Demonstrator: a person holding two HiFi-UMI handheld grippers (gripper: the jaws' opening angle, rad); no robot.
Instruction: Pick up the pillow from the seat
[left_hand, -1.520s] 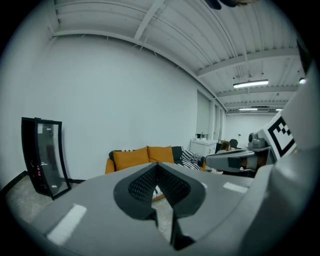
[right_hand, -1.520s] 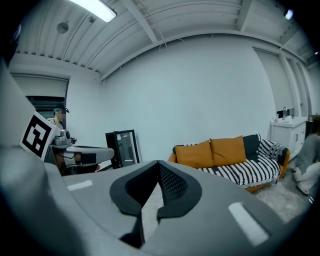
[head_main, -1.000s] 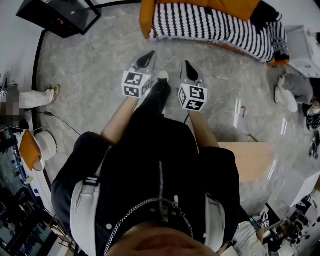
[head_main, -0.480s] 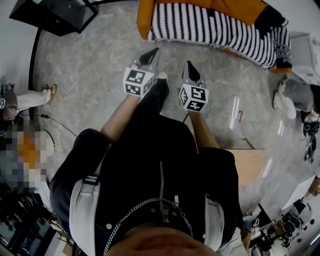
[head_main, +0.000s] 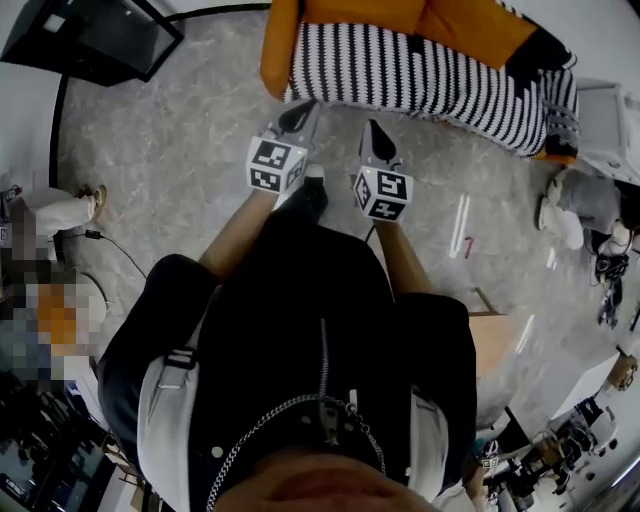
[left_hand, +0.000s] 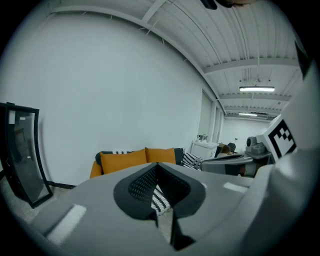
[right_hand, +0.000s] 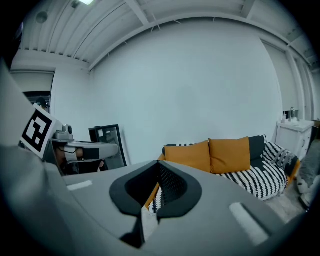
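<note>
Two orange pillows (right_hand: 190, 156) (right_hand: 229, 154) lean against the back of a sofa with a black-and-white striped seat (head_main: 420, 75). From above they show as orange cushions (head_main: 470, 25) at the top of the head view. My left gripper (head_main: 303, 112) is shut and empty, with its tip just short of the sofa's front edge. My right gripper (head_main: 372, 130) is beside it, also shut and empty, a little further from the sofa. In the left gripper view the left gripper (left_hand: 159, 167) points at the striped seat, with the pillows (left_hand: 122, 161) behind. The right gripper (right_hand: 160, 166) points at the sofa's left end.
A black glass-fronted cabinet (head_main: 90, 35) stands left of the sofa. A white cabinet (head_main: 610, 110) and a seated person's legs (head_main: 575, 195) are at the right. A cable (head_main: 110, 245) and another person's foot (head_main: 60, 205) are at the left. A wooden board (head_main: 495, 340) lies behind me on the right.
Both grippers have moved forward together towards the sofa, which now sits lower and closer in the head view. Their jaws stay shut.
</note>
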